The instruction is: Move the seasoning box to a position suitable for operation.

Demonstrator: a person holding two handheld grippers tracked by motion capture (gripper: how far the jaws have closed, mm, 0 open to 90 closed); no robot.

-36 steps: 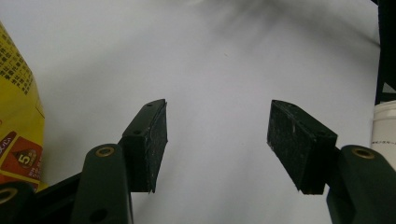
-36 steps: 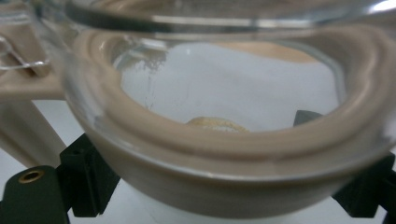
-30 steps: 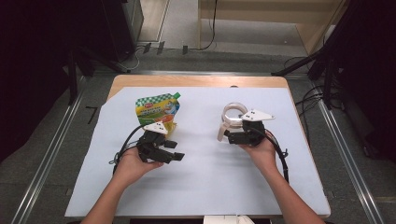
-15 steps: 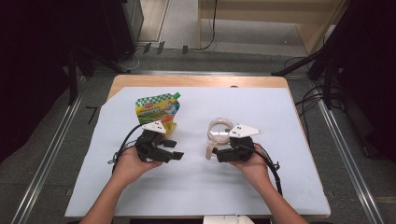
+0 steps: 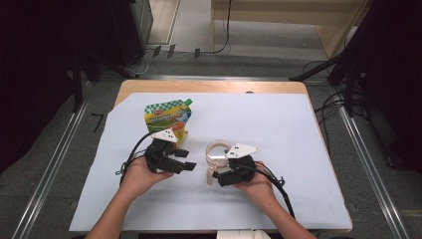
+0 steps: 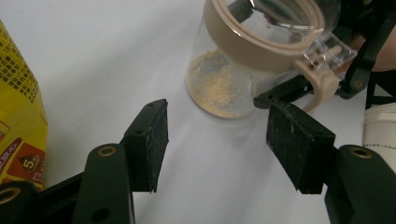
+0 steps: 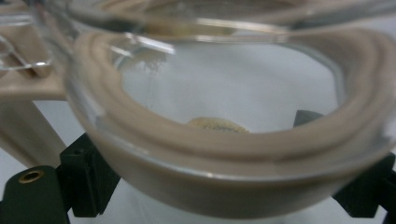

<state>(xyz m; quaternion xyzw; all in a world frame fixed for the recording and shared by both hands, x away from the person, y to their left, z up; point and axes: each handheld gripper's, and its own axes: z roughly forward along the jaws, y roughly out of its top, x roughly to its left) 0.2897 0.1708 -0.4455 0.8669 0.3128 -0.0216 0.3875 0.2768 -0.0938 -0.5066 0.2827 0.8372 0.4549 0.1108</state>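
Note:
A clear jar [image 5: 219, 151] with a tan rim and a flip clasp holds a little yellowish powder [image 6: 215, 88] at its bottom. My right gripper [image 5: 215, 170] is shut on the jar [image 7: 224, 177], one black jaw on each side of its wall, at the middle of the white mat. A green and yellow spouted pouch [image 5: 167, 115] lies flat at the back left, and its yellow edge [image 6: 18, 116] is close beside my left gripper. My left gripper [image 5: 186, 159] stands open just below the pouch with nothing between its pads [image 6: 152, 140], pointing at the jar [image 6: 243, 56].
A white mat [image 5: 298, 149] covers most of the wooden table [image 5: 209, 85]. A small white object [image 5: 240, 234] sits at the table's front edge. Metal rails and cables run along the floor on both sides.
The right hand has carried the jar left and nearer to the person, close to the left gripper. The left hand and the pouch have stayed put.

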